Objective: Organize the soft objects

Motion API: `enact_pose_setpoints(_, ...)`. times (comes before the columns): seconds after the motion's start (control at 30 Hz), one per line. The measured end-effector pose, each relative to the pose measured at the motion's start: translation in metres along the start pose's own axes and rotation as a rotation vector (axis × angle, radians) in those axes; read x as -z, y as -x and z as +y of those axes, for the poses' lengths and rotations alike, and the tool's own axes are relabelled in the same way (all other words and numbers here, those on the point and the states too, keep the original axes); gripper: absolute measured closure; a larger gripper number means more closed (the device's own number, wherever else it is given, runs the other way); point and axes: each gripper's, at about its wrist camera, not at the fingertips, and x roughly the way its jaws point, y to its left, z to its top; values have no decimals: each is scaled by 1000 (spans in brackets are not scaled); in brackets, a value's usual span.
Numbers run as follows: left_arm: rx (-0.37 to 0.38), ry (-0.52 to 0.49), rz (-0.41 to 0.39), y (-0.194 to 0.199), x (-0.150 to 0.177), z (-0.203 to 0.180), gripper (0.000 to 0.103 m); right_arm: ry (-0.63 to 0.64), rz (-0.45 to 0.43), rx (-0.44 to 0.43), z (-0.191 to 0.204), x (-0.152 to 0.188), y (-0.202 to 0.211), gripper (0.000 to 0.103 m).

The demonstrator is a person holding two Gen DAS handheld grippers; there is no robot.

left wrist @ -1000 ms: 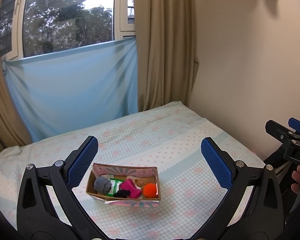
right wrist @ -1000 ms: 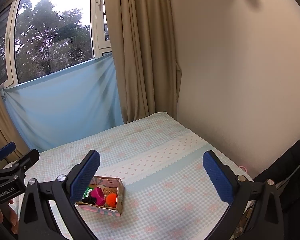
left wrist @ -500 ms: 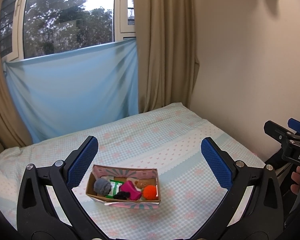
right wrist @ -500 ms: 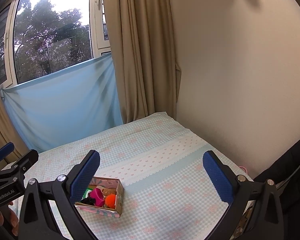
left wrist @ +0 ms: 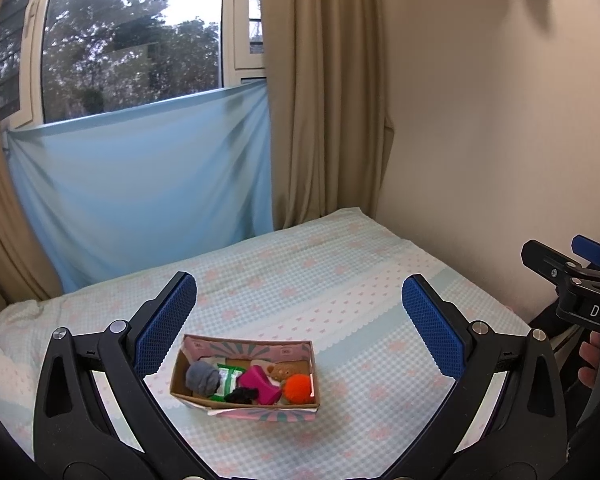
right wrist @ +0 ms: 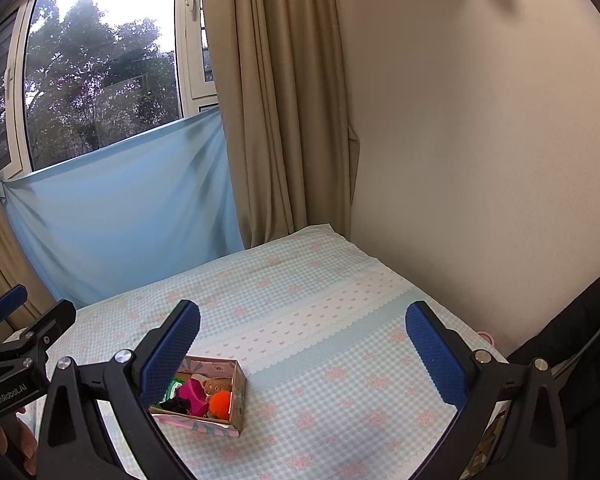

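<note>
Both tongs, left [left wrist: 300, 322] and right [right wrist: 302, 346], stay spread, empty, unmoved above the box [left wrist: 246, 376].

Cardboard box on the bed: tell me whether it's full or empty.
Full: the box holds a grey ball, pink piece and orange pompom.

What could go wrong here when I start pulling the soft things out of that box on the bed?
The box is light cardboard on a soft bed, so it may slide or tip when one gripper digs in. The toys are packed close: grabbing the orange pom-pom could drag the small bear or the pink piece along. The black item lies low, so open fingers may catch the wall instead.
</note>
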Motion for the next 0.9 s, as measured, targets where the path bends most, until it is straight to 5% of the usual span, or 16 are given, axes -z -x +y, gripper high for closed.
enact_pose_setpoints(0.9,-45,-2,-33,6,4,-4,0,-6,-15,4,-4,0,3,1)
